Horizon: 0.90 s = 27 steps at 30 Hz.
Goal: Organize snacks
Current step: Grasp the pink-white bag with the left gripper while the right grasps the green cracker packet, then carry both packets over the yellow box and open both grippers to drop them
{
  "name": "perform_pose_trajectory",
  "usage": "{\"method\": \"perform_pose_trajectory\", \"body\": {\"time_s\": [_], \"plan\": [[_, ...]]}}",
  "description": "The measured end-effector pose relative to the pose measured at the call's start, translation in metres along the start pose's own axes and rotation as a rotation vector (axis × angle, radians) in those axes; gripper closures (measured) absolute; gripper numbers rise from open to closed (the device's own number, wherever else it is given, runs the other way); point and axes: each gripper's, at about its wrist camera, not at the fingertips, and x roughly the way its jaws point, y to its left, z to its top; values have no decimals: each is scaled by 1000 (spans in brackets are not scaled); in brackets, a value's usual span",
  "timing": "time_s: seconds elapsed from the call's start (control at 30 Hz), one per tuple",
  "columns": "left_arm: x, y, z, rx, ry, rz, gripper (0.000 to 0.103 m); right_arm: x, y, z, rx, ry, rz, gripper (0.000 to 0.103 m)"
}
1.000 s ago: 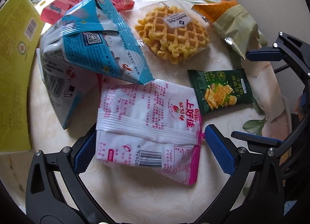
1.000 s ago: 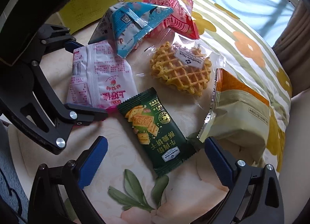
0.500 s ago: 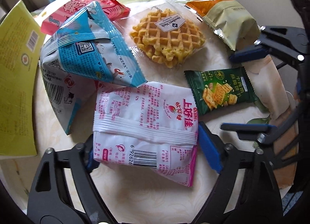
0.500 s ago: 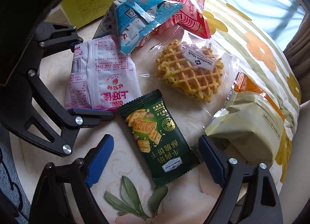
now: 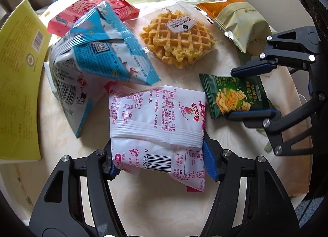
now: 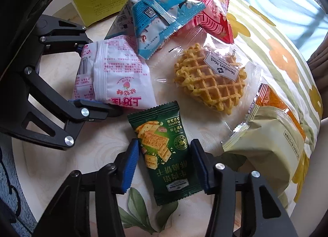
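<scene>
The white-and-pink snack packet [image 5: 157, 122] lies near the front edge of the worktop [image 5: 160, 202], and the left gripper [image 5: 162, 161] has its jaws closing on the packet's near end, the blue pads already against both sides. Just beside it, toward the right edge, the green cracker packet [image 6: 166, 150] sits between the jaws of the right gripper [image 6: 164, 163], which are closed on its two long sides. Both packets seem to rest on the worktop, so sorting looks barely begun. Further back lie the blue packet [image 5: 102, 52], the red packet [image 5: 86, 11], the wrapped waffle [image 5: 178, 40] and the beige-orange packet [image 5: 237, 21], all untouched. A yellow box [image 5: 16, 85] stands at the left edge.
</scene>
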Motion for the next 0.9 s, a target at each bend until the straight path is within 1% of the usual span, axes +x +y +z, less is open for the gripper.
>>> {"method": "perform_pose_trajectory", "body": {"time_s": [0.1,0.2,0.33,0.5,0.6,0.77,0.9], "plan": [[-4,3,-7,-3,7,-6,44,-4,2,-2,11,-2,-10,59],[-11,4,-12,-7,8,-17,44,-14,1,0,57,-21,-19,59],[-31,7,-18,-2,-17,-25,45,-34,2,3,115,-58,-36,59],[-72,12,-18,-2,-85,-22,45,-66,5,12,170,-113,-64,59],[-100,22,-15,-2,-142,-9,45,-87,9,21,201,-158,-71,59],[-142,50,-3,-6,-232,0,45,-116,18,47,245,-221,-95,59],[-169,84,7,4,-289,-6,44,-132,29,75,261,-241,-138,59]]}}
